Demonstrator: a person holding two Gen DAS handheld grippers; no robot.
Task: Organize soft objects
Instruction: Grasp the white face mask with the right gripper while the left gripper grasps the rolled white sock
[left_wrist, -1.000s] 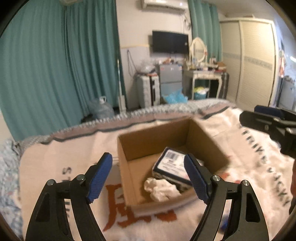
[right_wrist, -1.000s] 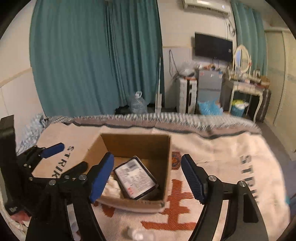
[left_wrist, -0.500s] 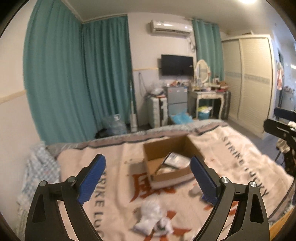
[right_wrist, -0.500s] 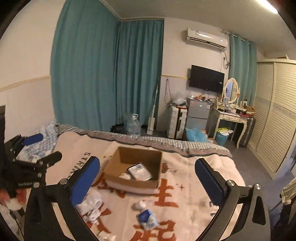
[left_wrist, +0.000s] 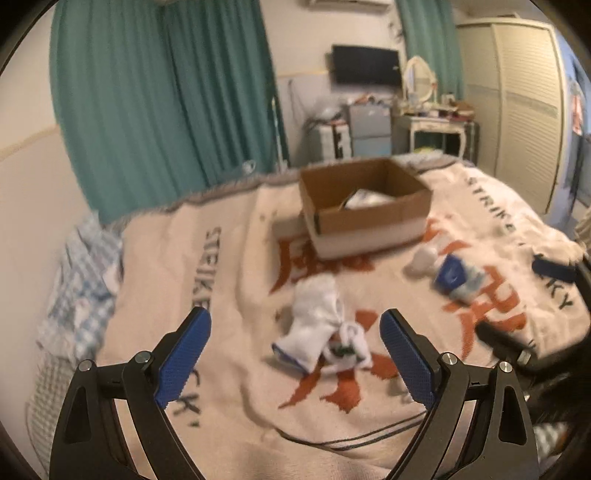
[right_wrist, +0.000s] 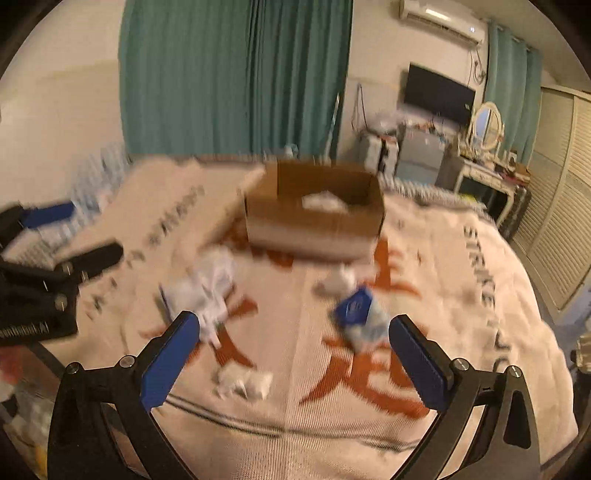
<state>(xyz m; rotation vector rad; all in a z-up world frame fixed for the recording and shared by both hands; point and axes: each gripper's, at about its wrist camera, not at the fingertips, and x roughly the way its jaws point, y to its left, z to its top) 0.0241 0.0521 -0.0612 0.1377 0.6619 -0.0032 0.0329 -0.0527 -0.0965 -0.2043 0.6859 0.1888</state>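
While both views are blurred, these things show:
blanket (left_wrist: 236, 258): covers the bed;
cardboard box (left_wrist: 364, 206): on it, open, white things inside;
white socks (left_wrist: 317, 325): before the left gripper (left_wrist: 295, 349), wide open, empty;
blue packet (right_wrist: 360, 314): near the right gripper (right_wrist: 295, 350), wide open, empty

One cardboard box (right_wrist: 314, 218) sits on the blanket well ahead of the spread jaws, holding one pale item (right_wrist: 325, 202). Nearer the jaws lie one heap of white socks (left_wrist: 321, 325), one white ball (right_wrist: 338, 282), one blue-and-white packet (right_wrist: 360, 317) and two small white wads (right_wrist: 243, 382).
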